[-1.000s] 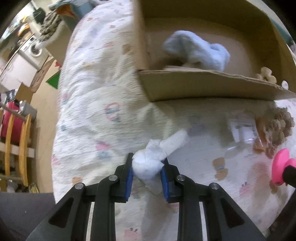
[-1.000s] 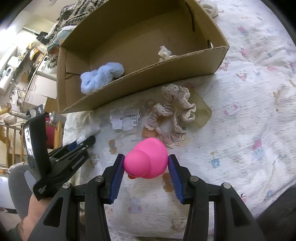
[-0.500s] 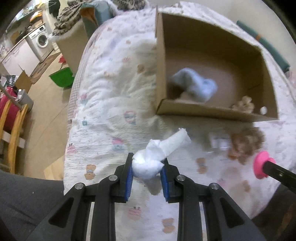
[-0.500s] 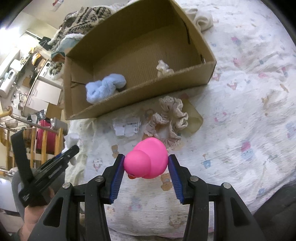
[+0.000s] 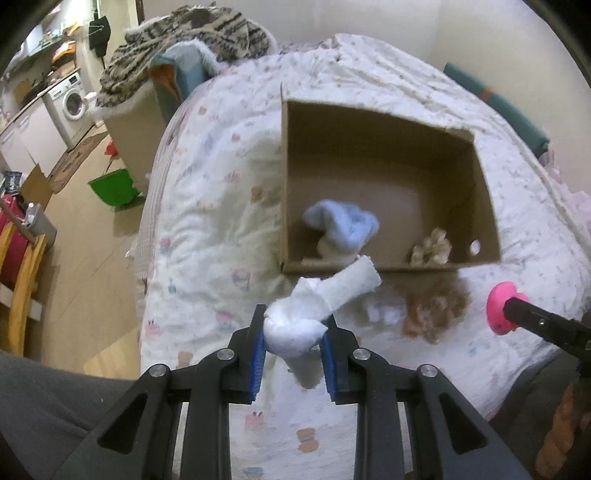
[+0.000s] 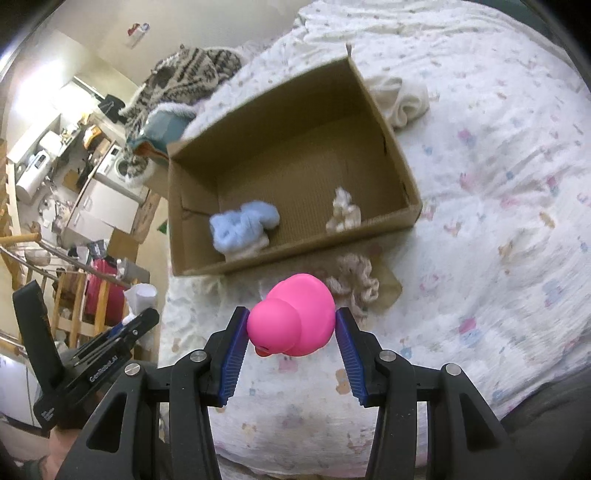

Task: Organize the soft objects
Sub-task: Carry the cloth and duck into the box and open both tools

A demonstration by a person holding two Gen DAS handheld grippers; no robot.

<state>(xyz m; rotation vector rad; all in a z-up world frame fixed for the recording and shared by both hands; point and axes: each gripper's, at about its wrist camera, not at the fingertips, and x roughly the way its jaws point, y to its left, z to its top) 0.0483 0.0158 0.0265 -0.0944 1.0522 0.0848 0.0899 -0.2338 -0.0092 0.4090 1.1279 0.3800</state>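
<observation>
A washing machine stands at the far left beneath a counter. A green bin sits on the wood floor beside the bed. A patterned knit throw drapes over a hamper behind a teal cushion

Your two fisheye views curve hard at black-vignetted edges, dim warm indoor light, bright glare upper left in your right wrist view, cardboard box and scrunchie motion-blurred, shadows soft.

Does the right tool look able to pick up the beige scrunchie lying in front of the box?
Probably not yet: the right tool is shut on the pink duck; the scrunchie lies uncovered.
</observation>
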